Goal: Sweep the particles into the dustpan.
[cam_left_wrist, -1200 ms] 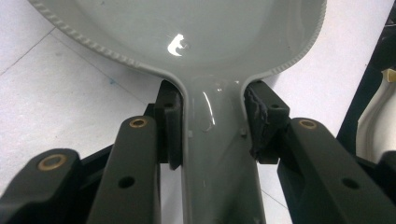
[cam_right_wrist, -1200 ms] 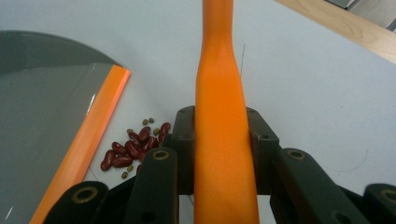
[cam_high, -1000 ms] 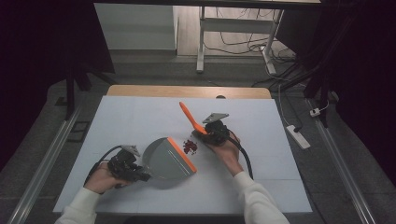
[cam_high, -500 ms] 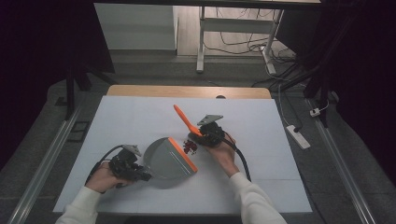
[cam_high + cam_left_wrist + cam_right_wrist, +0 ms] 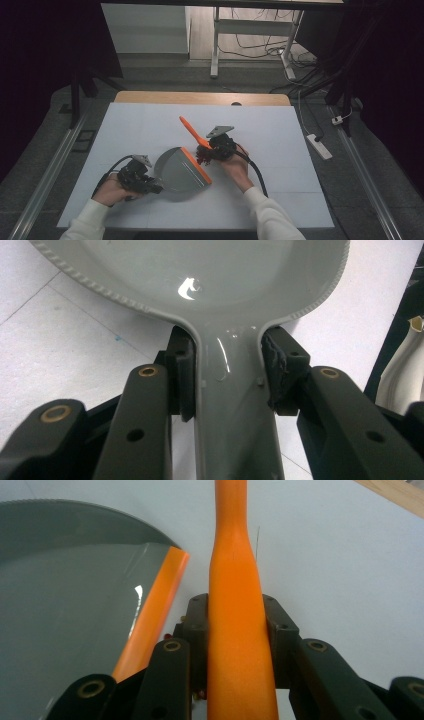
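A grey dustpan (image 5: 177, 172) with an orange front lip (image 5: 196, 165) lies on the white table cover (image 5: 280, 150). My left gripper (image 5: 152, 187) is shut on the pan's grey handle (image 5: 230, 410), pads pressed to both sides, and the pan's bowl (image 5: 200, 270) spreads out ahead. My right gripper (image 5: 209, 150) is shut on the orange brush handle (image 5: 191, 130), which slants up and to the back left. The brush's dark bristles (image 5: 202, 158) sit just beside the orange lip. In the right gripper view the handle (image 5: 235, 605) runs between the jaws, with the dustpan (image 5: 65, 610) to its left.
A strip of bare wooden tabletop (image 5: 200, 97) borders the cover at the back. A white power strip (image 5: 319, 146) lies on the floor to the right. Metal frame legs (image 5: 216, 45) and cables stand beyond the table. Metal rails run along both sides on the floor.
My right gripper has carried the brush a little left and nearer, bringing the bristles up to the dustpan's orange lip. The left gripper and dustpan have stayed put.
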Available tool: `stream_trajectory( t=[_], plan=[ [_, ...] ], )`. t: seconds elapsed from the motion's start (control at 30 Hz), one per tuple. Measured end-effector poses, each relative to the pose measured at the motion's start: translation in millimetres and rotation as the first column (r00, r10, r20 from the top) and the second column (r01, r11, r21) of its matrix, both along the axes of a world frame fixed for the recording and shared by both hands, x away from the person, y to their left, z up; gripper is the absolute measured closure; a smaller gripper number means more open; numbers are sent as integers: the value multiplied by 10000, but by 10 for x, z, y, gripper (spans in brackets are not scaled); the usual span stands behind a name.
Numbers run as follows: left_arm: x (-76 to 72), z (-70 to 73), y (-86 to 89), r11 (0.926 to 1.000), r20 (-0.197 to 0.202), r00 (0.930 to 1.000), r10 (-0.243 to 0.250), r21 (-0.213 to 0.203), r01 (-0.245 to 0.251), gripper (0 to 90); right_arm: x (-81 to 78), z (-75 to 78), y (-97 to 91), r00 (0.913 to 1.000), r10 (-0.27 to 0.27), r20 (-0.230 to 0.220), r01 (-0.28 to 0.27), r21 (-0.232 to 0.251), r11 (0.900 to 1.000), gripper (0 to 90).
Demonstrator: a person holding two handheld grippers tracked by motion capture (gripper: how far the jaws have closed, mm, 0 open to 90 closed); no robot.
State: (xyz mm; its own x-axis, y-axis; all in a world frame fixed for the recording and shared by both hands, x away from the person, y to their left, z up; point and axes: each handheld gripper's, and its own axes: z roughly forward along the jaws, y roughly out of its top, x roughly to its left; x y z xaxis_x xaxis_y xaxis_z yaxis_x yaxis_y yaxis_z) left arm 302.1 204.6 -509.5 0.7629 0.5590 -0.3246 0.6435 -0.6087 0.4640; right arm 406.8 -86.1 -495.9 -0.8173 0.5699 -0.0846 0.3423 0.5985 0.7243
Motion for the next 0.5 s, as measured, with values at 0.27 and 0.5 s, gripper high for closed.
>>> stream_trajectory(
  t=[0.27,0.5],
  plan=[
    [1,0,0,10000,-6,10000,-5,-15,5,613,-71,25,52,9982,577,-173,-571,312,9979,703],
    [1,-1,-4,10000,-15,10000,-23,17,23,614,-19,203,-149,9989,-124,451,79,1001,9949,703]
  ],
)
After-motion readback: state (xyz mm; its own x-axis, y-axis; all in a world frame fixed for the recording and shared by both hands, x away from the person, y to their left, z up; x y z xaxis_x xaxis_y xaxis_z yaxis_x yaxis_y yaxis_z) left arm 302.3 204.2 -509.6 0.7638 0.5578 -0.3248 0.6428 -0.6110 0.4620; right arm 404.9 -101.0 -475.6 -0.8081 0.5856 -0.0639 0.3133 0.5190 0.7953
